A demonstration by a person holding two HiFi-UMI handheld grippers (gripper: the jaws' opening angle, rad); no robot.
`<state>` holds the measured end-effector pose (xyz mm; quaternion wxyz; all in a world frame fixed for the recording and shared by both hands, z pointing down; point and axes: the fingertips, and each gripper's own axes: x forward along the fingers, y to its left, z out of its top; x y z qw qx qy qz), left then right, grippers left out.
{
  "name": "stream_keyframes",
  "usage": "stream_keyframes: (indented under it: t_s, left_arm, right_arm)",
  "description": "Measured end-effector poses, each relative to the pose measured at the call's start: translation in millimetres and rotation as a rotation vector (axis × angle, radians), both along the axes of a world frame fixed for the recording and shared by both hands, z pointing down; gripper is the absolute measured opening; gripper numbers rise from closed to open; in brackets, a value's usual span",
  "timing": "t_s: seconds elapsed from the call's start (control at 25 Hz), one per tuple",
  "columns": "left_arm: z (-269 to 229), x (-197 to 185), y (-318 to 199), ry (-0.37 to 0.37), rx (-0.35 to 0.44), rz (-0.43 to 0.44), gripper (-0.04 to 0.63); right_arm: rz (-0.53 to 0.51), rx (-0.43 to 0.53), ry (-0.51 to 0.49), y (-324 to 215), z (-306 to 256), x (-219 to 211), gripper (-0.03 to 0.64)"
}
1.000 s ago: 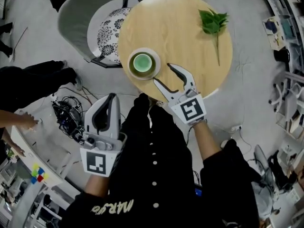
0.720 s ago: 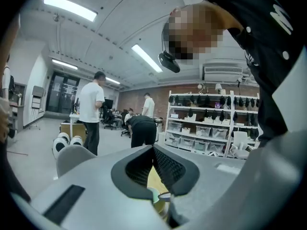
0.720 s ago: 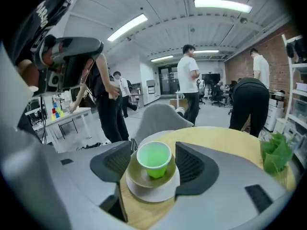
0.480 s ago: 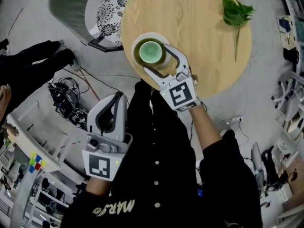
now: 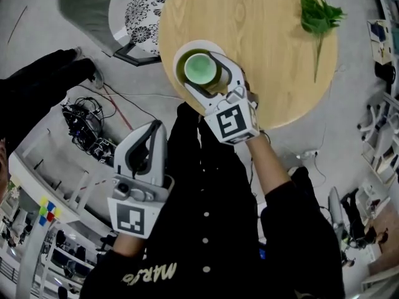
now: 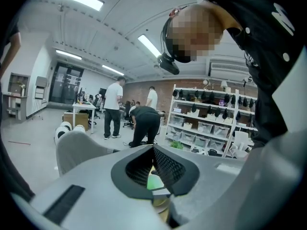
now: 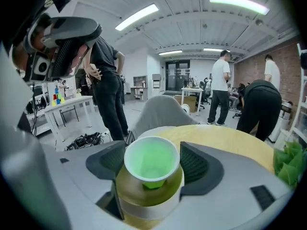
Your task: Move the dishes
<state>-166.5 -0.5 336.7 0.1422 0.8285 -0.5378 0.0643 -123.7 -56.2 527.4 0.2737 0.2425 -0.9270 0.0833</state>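
Observation:
A pale green cup (image 5: 200, 68) stands in an olive bowl with a white rim (image 5: 180, 56) near the front left edge of the round wooden table (image 5: 262, 30). My right gripper (image 5: 201, 75) reaches over that edge, one finger on each side of the bowl. Its jaws have just been opening, with cup and bowl between them. The right gripper view shows the cup (image 7: 151, 157) and bowl (image 7: 148, 195) between the dark pads (image 7: 195, 164), not squeezed. My left gripper (image 5: 151, 127) hangs shut and empty beside the person's body, off the table. Its tips (image 6: 153, 150) are pressed together.
A sprig of green leaves (image 5: 318, 14) lies at the table's far right. A grey chair with a patterned cushion (image 5: 140, 11) stands behind the table on the left. Cables (image 5: 87, 139) lie on the floor. People stand further back in the room.
My right gripper has moved forward from the table's front edge onto the cup and bowl, and its jaws have spread wider round them. The left gripper has hardly shifted in view.

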Motion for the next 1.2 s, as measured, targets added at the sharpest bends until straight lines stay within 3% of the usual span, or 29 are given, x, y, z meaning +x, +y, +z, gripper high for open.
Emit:
stream_keyframes:
  t_s: [0.28, 0.44, 0.64, 0.88, 1.2]
  left_arm:
    - [-6.2, 14.5, -4.2, -0.002, 0.015, 0.046, 0.003]
    - [-21.3, 37.8, -13.1, 0.005, 0.044, 0.100, 0.003]
    - [-38.6, 77.9, -17.0, 0.009, 0.068, 0.184, 0.003]
    - [-58.3, 127.9, -12.6, 0.009, 0.096, 0.281, 0.003]
    - [-63.3, 171.9, -2.7, -0.006, 0.101, 0.362, 0.003]
  right_arm:
    - [0.064, 0.004, -0.082, -0.5, -34.6, 7.8, 0.353]
    - [0.158, 0.035, -0.128, -6.9, -68.3, 38.5, 0.351]
    - [0.346, 0.052, -0.132, -9.9, -93.6, 115.7, 0.351]
    - [0.553, 0.048, -0.053, -4.6, -91.2, 227.5, 0.351]
    - [0.734, 0.074, -0.001, -4.7, -70.3, 337.2, 0.351]
